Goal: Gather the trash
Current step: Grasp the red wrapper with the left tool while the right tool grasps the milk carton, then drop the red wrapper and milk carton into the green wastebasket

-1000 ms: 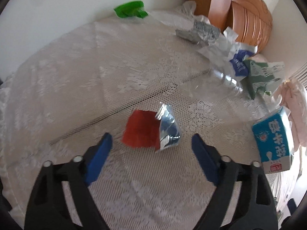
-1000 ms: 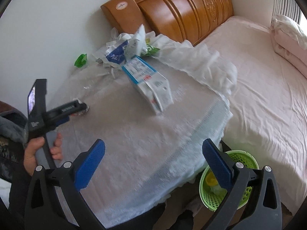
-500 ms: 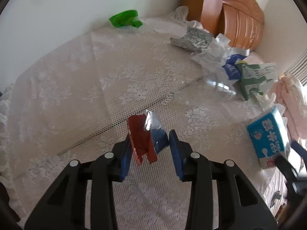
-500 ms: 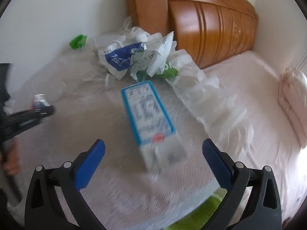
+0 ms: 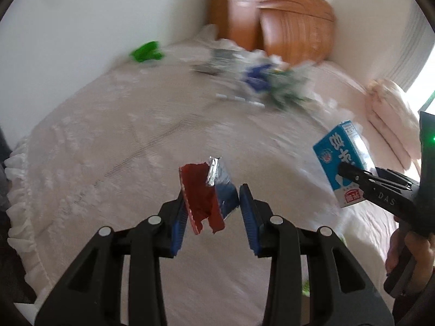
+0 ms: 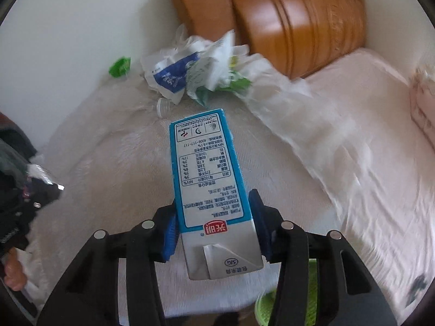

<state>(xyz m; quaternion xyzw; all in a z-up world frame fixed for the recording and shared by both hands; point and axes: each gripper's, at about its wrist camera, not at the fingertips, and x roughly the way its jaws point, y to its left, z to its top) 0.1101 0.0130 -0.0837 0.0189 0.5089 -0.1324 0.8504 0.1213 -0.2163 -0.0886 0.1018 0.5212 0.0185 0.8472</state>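
Observation:
A crumpled red and silver wrapper (image 5: 201, 190) hangs clear of the lace-covered round table (image 5: 108, 149), pinched between the blue pads of my left gripper (image 5: 212, 190), which is shut on it. A blue and white milk carton (image 6: 204, 168) lies lengthwise between the pads of my right gripper (image 6: 214, 201). Those jaws are closing, and both pads touch the carton's sides near its silver end. In the left wrist view the same carton (image 5: 339, 149) tilts up at the right with a black gripper finger across it.
A heap of crumpled bags and cartons (image 6: 195, 73) lies at the table's far side, with a clear bottle (image 6: 163, 106) and a green scrap (image 6: 119, 66) near it. A green basket (image 6: 263, 307) sits below the table edge. A wooden headboard (image 6: 299, 21) and a pink bed (image 6: 380, 163) lie to the right.
The left gripper closed on the wrapper and raised it off the cloth. The right gripper moved in over the milk carton and closed from wide open onto its sides.

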